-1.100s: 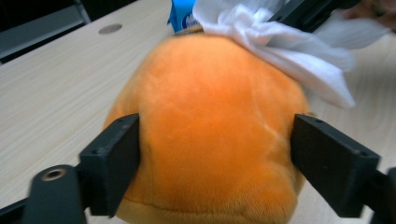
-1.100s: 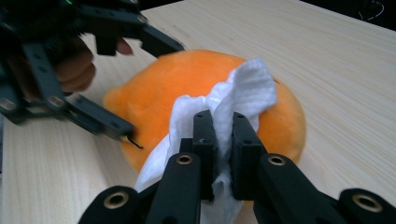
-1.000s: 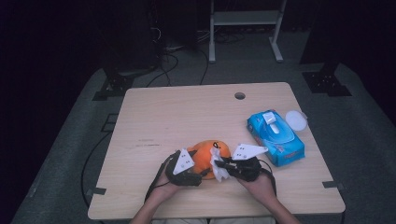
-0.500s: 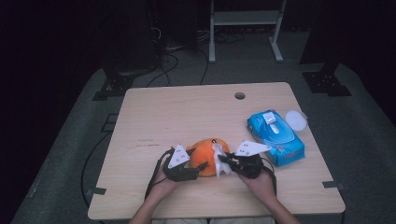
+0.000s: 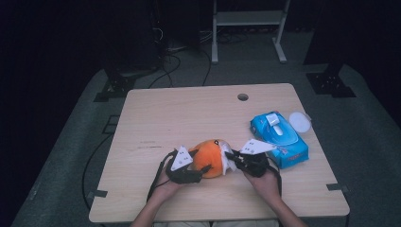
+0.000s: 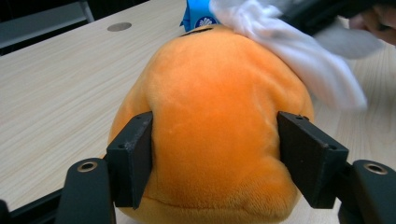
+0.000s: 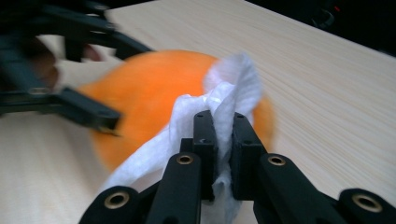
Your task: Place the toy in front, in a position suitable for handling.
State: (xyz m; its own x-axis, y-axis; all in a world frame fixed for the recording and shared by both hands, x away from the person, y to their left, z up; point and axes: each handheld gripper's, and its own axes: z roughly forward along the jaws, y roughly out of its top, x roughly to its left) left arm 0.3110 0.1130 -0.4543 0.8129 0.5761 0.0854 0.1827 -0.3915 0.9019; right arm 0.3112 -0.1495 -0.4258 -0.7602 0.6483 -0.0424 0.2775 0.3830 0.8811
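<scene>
So here's where I'm at: the orange plush toy [image 5: 211, 156] sits on the worktop [image 5: 189, 118] close to the near edge, roughly in the middle, and I've got a hand-held gripper on each side of it. The left hand-held gripper [image 6: 215, 154] comes in from the left, and its jaws straddle the plush's round body. In the left gripper view the left pad presses right against the fur, while the right pad sits at the fur's edge, and I honestly can't tell if it's squeezing or just brushing. Those jaws have just been opening a touch with the toy between them.

The right hand-held gripper [image 7: 223, 140] is pinched tight on a white wipe [image 7: 219, 107], its jaws pressed together with the cloth bunched up between them. The wipe lies against the right side and top of the plush, draping down over it.

Off to the right, well apart from the toy, there's a blue wipes pack [image 5: 279, 135] lying flat, with a small white lid [image 5: 300, 121] just beside its far right corner.
</scene>
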